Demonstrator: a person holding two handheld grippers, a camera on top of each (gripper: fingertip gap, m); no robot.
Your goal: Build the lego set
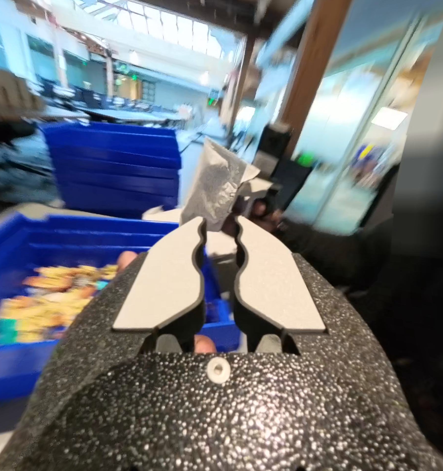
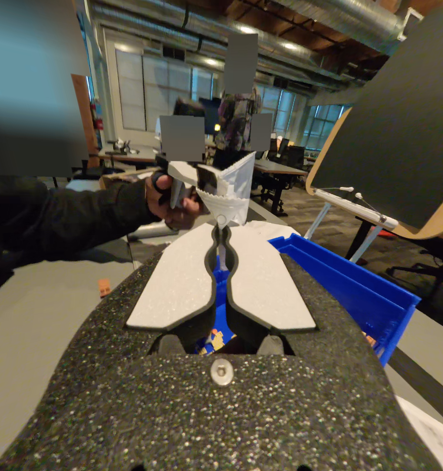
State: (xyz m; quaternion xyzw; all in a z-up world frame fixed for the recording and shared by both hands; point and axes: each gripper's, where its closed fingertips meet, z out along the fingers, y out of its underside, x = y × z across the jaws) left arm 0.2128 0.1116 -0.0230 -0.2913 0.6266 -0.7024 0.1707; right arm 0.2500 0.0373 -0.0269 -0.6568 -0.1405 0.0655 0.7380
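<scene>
A white plastic bag of Lego parts hangs in the air above the table. My right gripper is shut on its lower corner. My left gripper is open, its tips on either side of an edge of the bag; I cannot tell if they touch it. The left gripper also shows in the right wrist view, held by a hand at the bag's serrated edge. The right gripper shows beyond the bag in the left wrist view. A blue bin below holds several loose yellow and orange pieces.
A stack of blue bins stands behind the bin. The bin's wall lies right of my right gripper. One orange brick lies on the grey table. A wood-rimmed board leans at right. White paper lies near right. Tip to tip, the grippers are about 9 centimeters apart.
</scene>
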